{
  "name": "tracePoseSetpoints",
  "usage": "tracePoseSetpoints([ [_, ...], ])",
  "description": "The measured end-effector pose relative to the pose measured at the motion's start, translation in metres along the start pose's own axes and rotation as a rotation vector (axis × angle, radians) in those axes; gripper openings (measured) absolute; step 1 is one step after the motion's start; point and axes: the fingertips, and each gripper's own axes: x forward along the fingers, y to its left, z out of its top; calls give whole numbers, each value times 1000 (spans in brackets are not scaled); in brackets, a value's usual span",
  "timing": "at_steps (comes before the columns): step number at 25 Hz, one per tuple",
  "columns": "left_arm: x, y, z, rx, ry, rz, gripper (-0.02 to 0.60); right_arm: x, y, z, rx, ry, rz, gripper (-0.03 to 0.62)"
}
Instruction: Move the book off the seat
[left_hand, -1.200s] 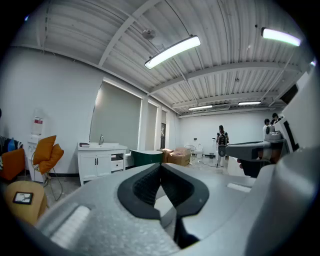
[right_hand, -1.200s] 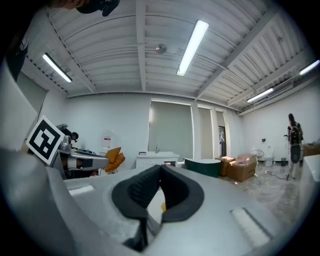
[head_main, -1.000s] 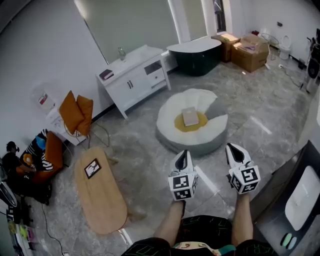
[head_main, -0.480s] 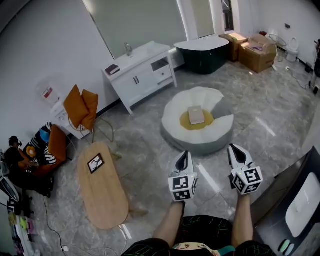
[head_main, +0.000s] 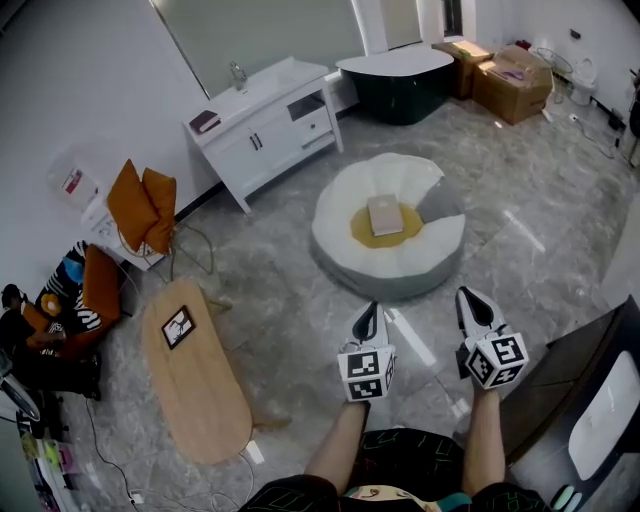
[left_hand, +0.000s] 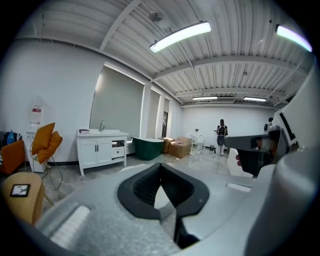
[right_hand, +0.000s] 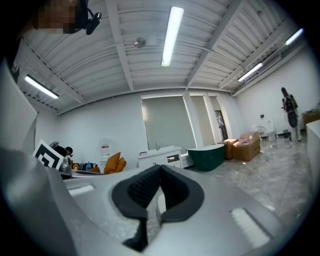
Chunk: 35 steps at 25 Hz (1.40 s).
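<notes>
A pale book (head_main: 385, 214) lies flat on the yellow cushion of a round white shell-shaped seat (head_main: 340, 225) in the middle of the floor, in the head view. My left gripper (head_main: 369, 312) and right gripper (head_main: 468, 298) are held side by side well short of the seat, both pointing towards it. Both are shut with nothing between the jaws. In the left gripper view the left gripper (left_hand: 160, 167) hides the seat; the right gripper (right_hand: 160, 169) likewise blocks it in the right gripper view.
An oval wooden table (head_main: 190, 385) with a framed picture (head_main: 179, 327) stands at the left. A white vanity cabinet (head_main: 262, 130), a dark green bathtub (head_main: 402, 80) and cardboard boxes (head_main: 515, 78) line the far wall. Orange cushions (head_main: 140, 208) sit on a chair. A person (left_hand: 221, 135) stands far off.
The view has shifted as I moved towards the seat; the seat and book now sit slightly nearer the grippers. Both grippers stay shut and empty.
</notes>
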Motion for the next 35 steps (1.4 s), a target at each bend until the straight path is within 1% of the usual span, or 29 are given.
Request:
tracePoseSetpoints([
  [2, 22, 7, -6, -21, 27, -3, 11, 12, -17, -6, 26, 13, -21, 2],
  [8, 82, 36, -20, -72, 98, 2, 11, 76, -31, -35, 44, 111, 0, 2],
  [13, 130, 84, -19, -146, 126, 43, 11, 155, -26, -38, 24, 179, 56, 2],
  [15, 148, 114, -14, -192, 111, 74, 11, 187, -20, -37, 5, 203, 80, 2],
  [17, 164, 153, -7, -236, 79, 130, 11, 214, -16, -35, -13, 212, 96, 2],
  [20, 181, 204, 6, -271, 47, 203, 11, 245, -15, -29, -31, 212, 98, 2],
  [22, 192, 221, 14, -287, 39, 216, 11, 261, -19, -26, -35, 223, 89, 2],
  [24, 205, 223, 13, -295, 50, 206, 11, 269, -29, -28, -31, 239, 72, 2],
  [26, 221, 217, 12, -294, 63, 183, 11, 276, -42, -28, -26, 248, 53, 2],
  [29, 250, 203, 12, -280, 81, 128, 11, 287, -65, -30, -17, 255, 23, 2],
  [32, 281, 192, 10, -278, 108, 65, 11, 307, -88, -37, 18, 272, -6, 2],
  [35, 314, 194, 12, -259, 133, 50, 11, 344, -106, -41, 50, 275, 7, 2],
])
